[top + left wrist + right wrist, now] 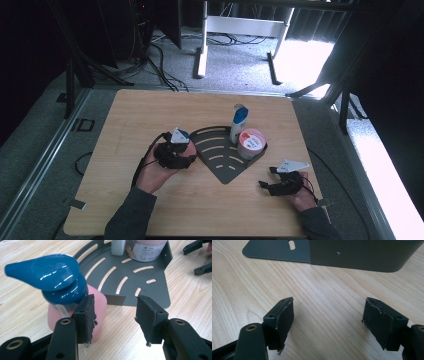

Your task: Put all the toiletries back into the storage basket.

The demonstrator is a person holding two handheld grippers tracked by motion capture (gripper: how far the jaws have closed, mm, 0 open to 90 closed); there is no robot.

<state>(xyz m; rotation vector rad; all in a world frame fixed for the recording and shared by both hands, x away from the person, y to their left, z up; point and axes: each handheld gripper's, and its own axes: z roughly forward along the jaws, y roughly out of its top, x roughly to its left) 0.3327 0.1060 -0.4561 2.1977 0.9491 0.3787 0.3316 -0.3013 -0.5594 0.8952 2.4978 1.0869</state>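
Left tool [115,320] just beside pink pump bottle [96,305]

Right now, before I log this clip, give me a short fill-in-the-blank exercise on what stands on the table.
1. The pump bottle beside the left tool has a pink body and a ____ pump head.
2. The dark slotted tray holds a white bottle and a round ____.
3. Nothing sits between the jaws of the right tool, which stand ____.

Missing words: blue; tub; open
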